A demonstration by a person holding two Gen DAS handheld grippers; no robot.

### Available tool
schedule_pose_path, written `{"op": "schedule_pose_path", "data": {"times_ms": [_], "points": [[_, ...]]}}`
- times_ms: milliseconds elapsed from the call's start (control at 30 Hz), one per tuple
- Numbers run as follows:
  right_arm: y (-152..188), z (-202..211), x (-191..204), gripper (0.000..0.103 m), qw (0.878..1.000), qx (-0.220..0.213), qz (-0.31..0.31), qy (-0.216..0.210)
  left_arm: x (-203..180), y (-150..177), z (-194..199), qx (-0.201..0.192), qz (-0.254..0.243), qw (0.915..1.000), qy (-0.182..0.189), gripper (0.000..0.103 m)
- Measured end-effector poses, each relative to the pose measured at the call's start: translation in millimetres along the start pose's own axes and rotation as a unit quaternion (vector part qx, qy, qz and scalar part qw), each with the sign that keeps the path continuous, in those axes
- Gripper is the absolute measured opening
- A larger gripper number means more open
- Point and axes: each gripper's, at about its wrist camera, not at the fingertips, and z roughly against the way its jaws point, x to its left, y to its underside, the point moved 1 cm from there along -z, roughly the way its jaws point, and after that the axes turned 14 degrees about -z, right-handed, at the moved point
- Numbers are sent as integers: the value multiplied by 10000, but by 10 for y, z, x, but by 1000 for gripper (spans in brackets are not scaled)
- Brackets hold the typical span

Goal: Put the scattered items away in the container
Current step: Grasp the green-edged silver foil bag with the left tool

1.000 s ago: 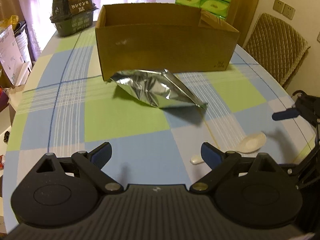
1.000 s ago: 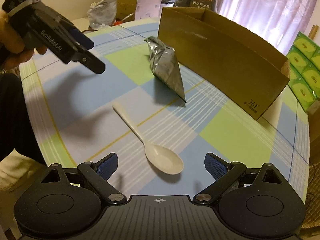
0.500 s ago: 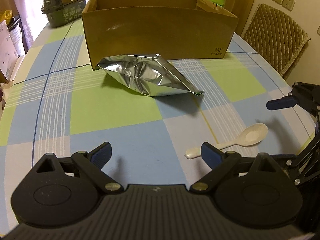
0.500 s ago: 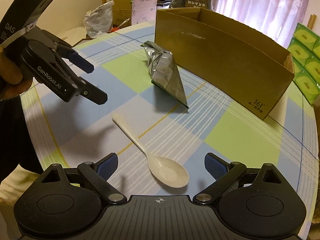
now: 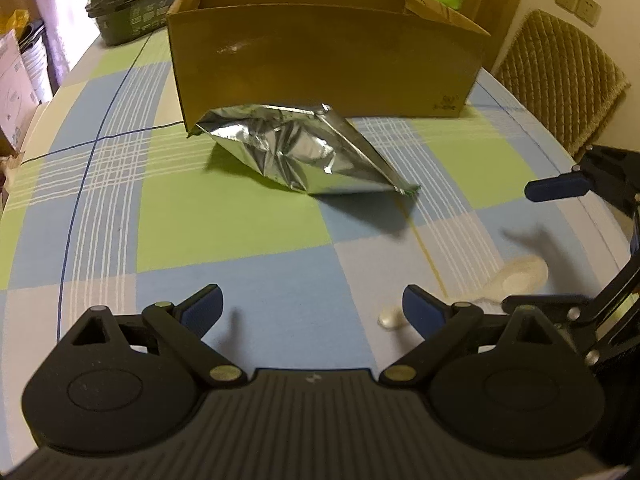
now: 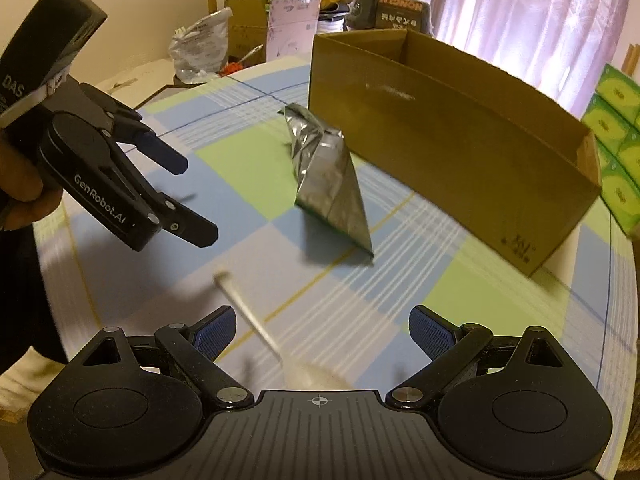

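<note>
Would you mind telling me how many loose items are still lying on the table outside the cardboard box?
2: a foil bag against the box front, and a white spoon below the right gripper. The box interior is mostly hidden.

Dim warm room light. Pinkish curtains (image 6: pixel 520 4) glowing behind counter (image 5: pixel 224 224) with blue-green checked cloth. Quilted tan chair (image 5: pixel 560 80) at right, wall sockets (image 5: pixel 578 4) above on cream wall. Clutter piled at far side.

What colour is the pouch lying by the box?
Shiny crinkled silver foil pouch, clearest in the left wrist view.
</note>
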Motion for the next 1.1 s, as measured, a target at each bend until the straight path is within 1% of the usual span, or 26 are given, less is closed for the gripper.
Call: {"op": "schedule_pose_path", "data": {"times_ms": [167, 233, 267, 400, 567, 633, 667, 700, 767, 800, 900, 1100], "points": [[-32, -109, -44, 99, 9998, 119, -134, 128, 72, -185, -18, -204, 449, 9982, 339, 92], [-25, -140, -72, 99, 9995, 139, -210, 185, 102, -275, -48, -244, 662, 9966, 424, 90], [-19, -149, -90, 99, 9994, 141, -261, 203, 115, -319, -72, -241, 756, 9958, 463, 87], [11, -156, -161, 99, 9989, 136, -395, 204, 118, -462, -182, -155, 1033, 9928, 585, 62], [54, -153, -241, 99, 9985, 127, -503, 197, 108, -544, -351, -66, 1477, 9850, 895, 43], [69, -152, -279, 99, 9981, 121, -570, 203, 102, -554, -411, -12, 1570, 9829, 961, 37], [77, -152, -297, 99, 9979, 119, -600, 205, 95, -554, -438, 25, 1586, 9826, 965, 32], [85, -149, -311, 99, 9978, 118, -621, 204, 91, -553, -462, 60, 1610, 9821, 973, 21], [100, -128, -328, 99, 9977, 109, -647, 191, 89, -543, -474, 90, 1633, 9809, 1056, 7], [108, -114, -331, 99, 9977, 104, -647, 182, 87, -540, -454, 117, 1605, 9814, 1049, 5], [136, -80, -339, 99, 9978, 88, -641, 141, 102, -512, -341, 160, 1334, 9868, 902, 3], [191, -52, -331, 99, 9980, 115, -612, 113, 281, -267, -90, 324, 837, 9943, 577, 3]]}}
